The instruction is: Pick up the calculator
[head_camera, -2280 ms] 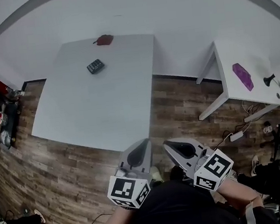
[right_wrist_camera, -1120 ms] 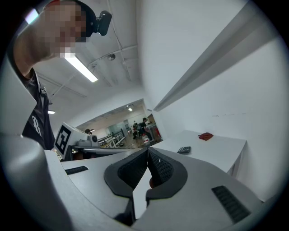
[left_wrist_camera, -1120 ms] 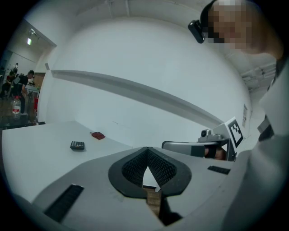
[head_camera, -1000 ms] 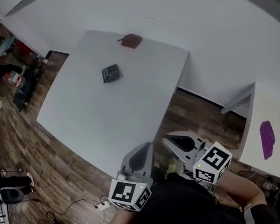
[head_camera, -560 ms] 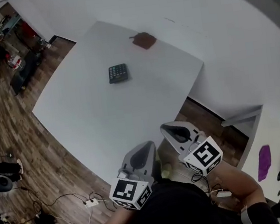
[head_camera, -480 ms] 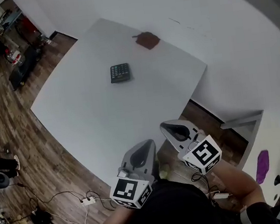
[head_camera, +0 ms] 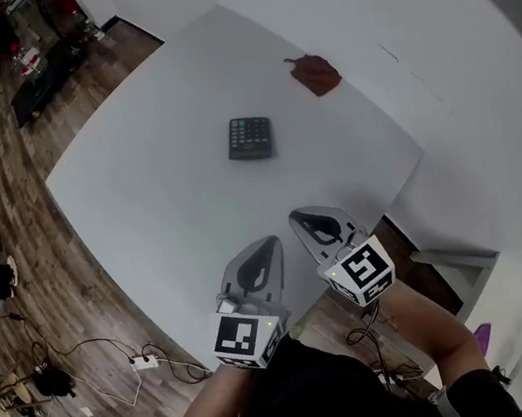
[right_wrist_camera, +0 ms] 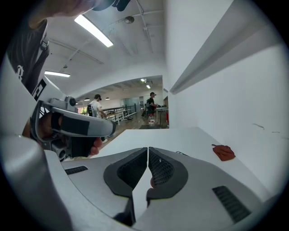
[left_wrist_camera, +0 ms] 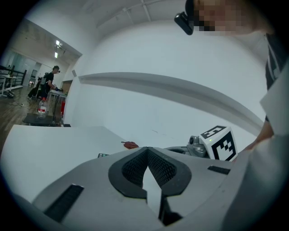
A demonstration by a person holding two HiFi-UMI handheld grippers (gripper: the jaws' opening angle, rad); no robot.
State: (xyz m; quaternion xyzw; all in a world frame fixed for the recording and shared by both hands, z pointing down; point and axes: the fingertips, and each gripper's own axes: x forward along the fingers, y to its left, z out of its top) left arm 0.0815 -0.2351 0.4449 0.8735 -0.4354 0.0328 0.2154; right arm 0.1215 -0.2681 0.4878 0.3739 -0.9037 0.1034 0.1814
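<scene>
The dark calculator (head_camera: 250, 138) lies flat near the middle of the white table (head_camera: 146, 198). It shows only as a thin dark sliver in the left gripper view (left_wrist_camera: 103, 155) and in the right gripper view (right_wrist_camera: 179, 153). Both grippers are side by side over the table's near edge, well short of the calculator. My left gripper (head_camera: 271, 240) (left_wrist_camera: 146, 148) is shut with nothing in it. My right gripper (head_camera: 292, 215) (right_wrist_camera: 148, 148) is also shut and holds nothing. The right gripper view shows the left gripper's body (right_wrist_camera: 67, 124) in a hand.
A small red-brown object (head_camera: 317, 73) (right_wrist_camera: 223, 152) (left_wrist_camera: 131, 145) lies near the table's far edge by the white wall. Wooden floor with cables and a power strip (head_camera: 145, 362) runs along the left. People stand at desks (right_wrist_camera: 151, 108) far off.
The view has closed in on the table, so the calculator looks nearer and larger. Both grippers have moved from over the floor to over the table's near edge, still shut.
</scene>
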